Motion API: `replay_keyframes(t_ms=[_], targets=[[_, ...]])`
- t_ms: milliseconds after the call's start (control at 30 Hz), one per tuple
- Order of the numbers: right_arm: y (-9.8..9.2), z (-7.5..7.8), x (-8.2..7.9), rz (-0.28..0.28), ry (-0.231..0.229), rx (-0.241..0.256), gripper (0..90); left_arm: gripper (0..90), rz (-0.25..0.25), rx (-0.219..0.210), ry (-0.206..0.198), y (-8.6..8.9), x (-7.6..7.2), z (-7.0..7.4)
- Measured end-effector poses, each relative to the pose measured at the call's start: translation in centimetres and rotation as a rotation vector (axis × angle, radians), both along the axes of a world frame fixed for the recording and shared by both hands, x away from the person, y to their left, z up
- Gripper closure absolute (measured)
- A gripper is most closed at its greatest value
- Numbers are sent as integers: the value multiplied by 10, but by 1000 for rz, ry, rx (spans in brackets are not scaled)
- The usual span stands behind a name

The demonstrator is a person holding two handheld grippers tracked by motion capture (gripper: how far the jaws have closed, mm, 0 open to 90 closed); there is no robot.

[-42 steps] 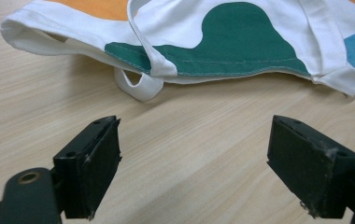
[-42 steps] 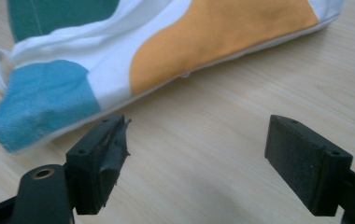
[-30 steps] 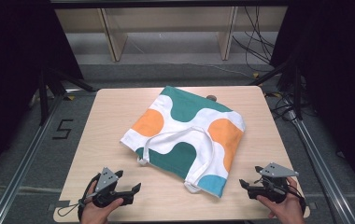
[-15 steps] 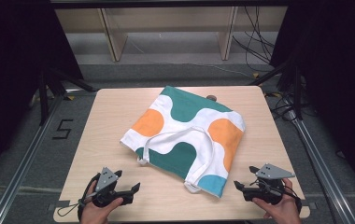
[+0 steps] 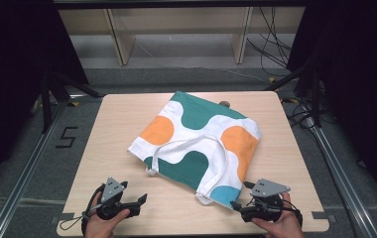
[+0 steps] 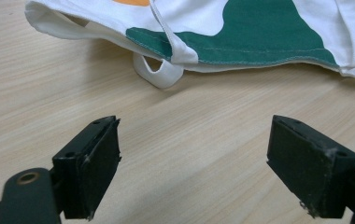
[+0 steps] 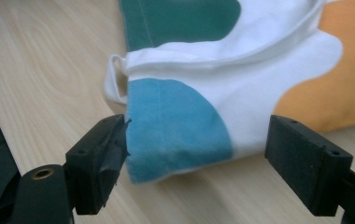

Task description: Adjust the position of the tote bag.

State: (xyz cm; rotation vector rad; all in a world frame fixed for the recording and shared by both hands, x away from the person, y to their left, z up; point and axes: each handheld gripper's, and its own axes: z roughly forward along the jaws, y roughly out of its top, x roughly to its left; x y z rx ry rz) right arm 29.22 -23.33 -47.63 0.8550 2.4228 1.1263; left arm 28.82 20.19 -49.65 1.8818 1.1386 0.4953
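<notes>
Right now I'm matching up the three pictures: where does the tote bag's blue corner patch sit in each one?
High view: blue patch at the tote bag's near corner, beside the right gripper.
Left gripper view: not in it.
Right gripper view: lower centre, between the open fingers.
Shared landmark: the white strap loop beside the patch.

The table [image 5: 117, 124] is light wood with rounded corners, sitting on a grey floor [image 5: 186, 77] that's got a black "5" [image 5: 67, 137] marked at the left of the frame, next to a metal rail [image 5: 25, 173] running diagonally; there's a matching rail [image 5: 343, 173] at the right. Along the top there's a pale wooden shelf unit [image 5: 176, 22], with a bunch of black cables [image 5: 271, 44] dangling down at the upper right. Both upper corners are pretty much black, and dark stand legs [image 5: 57, 87] poke out of the dark at the left.
</notes>
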Motion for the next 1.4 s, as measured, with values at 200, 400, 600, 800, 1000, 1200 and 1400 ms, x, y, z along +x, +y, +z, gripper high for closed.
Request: replay_keyframes(t_ms=[200, 400, 600, 800, 1000, 1200, 1400], targets=[[24, -5, -3, 60, -14, -92, 250, 165, 2, 8, -6, 1, 0, 0], [30, -9, -3, 61, -49, -198, 322, 165, -3, -2, -5, 0, 0, 0], [30, -10, -5, 88, -100, -291, 351, 166, -6, 6, -5, 1, 0, 0], [30, -9, -9, 85, -105, -287, 478, 166, -13, 17, -12, 2, 0, 1], [17, -7, -13, 44, -128, -299, 651, 167, 16, 1, -4, 3, 0, 0], [-11, -2, -7, -63, -166, -278, 727, 170, 25, 25, -12, 8, 2, 1], [-34, 2, 1, -119, -141, -207, 737, 181, 57, 33, -20, 6, 11, 0]])
